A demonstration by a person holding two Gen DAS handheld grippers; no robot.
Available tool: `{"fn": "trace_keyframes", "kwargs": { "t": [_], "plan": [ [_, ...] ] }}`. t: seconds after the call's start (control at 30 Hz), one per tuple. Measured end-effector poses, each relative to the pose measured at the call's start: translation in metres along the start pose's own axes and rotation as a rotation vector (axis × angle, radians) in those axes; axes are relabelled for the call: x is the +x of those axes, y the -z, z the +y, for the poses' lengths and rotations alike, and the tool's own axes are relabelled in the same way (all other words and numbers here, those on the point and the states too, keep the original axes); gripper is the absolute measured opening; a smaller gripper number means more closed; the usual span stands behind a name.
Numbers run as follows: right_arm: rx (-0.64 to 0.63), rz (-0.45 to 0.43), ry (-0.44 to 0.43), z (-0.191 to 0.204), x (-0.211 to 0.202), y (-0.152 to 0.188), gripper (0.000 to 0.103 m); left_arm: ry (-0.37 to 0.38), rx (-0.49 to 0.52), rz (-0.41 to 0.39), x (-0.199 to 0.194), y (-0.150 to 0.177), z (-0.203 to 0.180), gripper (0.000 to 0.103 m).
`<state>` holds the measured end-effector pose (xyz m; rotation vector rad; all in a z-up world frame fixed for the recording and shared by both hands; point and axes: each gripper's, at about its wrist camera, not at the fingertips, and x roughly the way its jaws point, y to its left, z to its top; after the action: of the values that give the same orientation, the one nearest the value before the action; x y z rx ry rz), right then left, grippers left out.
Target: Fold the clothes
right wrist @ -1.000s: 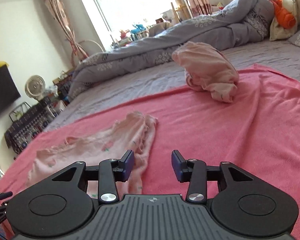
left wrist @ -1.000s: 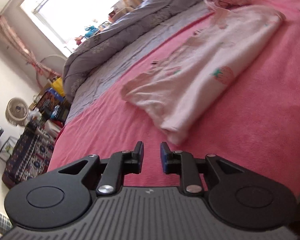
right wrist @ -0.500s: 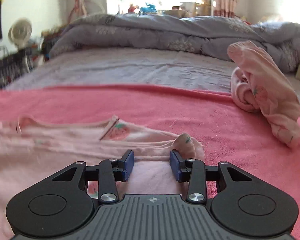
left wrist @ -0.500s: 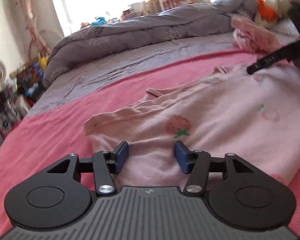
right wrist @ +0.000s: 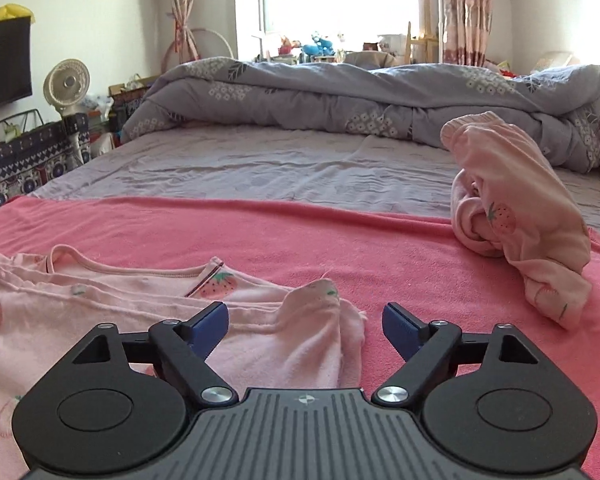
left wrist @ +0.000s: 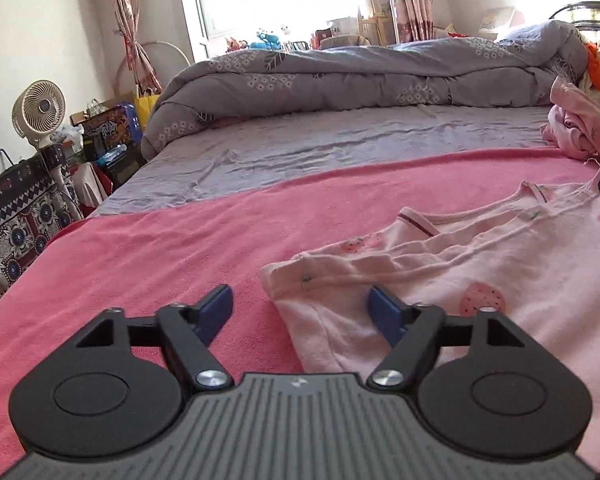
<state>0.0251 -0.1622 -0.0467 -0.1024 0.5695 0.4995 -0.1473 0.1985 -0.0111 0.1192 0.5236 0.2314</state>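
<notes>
The left gripper [left wrist: 301,306] is held with its blue-padded jaws spread wide, nothing pinched between them; the left corner of the pink strawberry-print shirt [left wrist: 480,280] is framed between the two pads. The right gripper [right wrist: 305,324] is likewise spread apart, and the bunched right corner of the same shirt [right wrist: 180,320] is seen between its pads. Whether either set of pads touches the cloth cannot be told.

The shirt is laid flat on the pink towel blanket [left wrist: 160,248], its long axis running crosswise from one gripper to the other, with the neckline turned away from the cameras toward the grey quilt [left wrist: 360,76] rolled along the far side of the bed.

In the left wrist view the left corner of the shirt is shown, and a dark tip of the other tool is caught at the right edge. In the right wrist view a second crumpled pink garment [right wrist: 516,216] is shown whole at the far edge of the blanket, well apart from the shirt; in the left view only a part of it is seen. A white fan [right wrist: 67,82] is visible by the wall in both.
</notes>
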Motion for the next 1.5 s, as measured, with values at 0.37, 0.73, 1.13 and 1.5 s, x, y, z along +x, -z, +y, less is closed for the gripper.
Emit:
{"fn": "trace_keyframes", "kwargs": {
  "t": [0.37,0.73,1.13,1.5],
  "plan": [
    [-0.055,-0.100,0.024,0.010,-0.028,-0.019,0.011,-0.025,-0.009,-0.059,-0.009,-0.022,-0.005,0.007],
    [0.010,0.097,0.120,-0.017,0.056,-0.016,0.019,-0.086,-0.007,0.101,0.050,-0.023,0.003,0.042],
    [-0.301,-0.014,0.131,0.054,-0.047,-0.018,0.053,-0.193,-0.001,0.004,-0.041,-0.031,0.013,0.059],
    [-0.569,0.085,-0.019,0.162,-0.067,0.015,0.067,0.074,0.149,0.169,-0.036,0.008,-0.085,0.068]
  ]
}}
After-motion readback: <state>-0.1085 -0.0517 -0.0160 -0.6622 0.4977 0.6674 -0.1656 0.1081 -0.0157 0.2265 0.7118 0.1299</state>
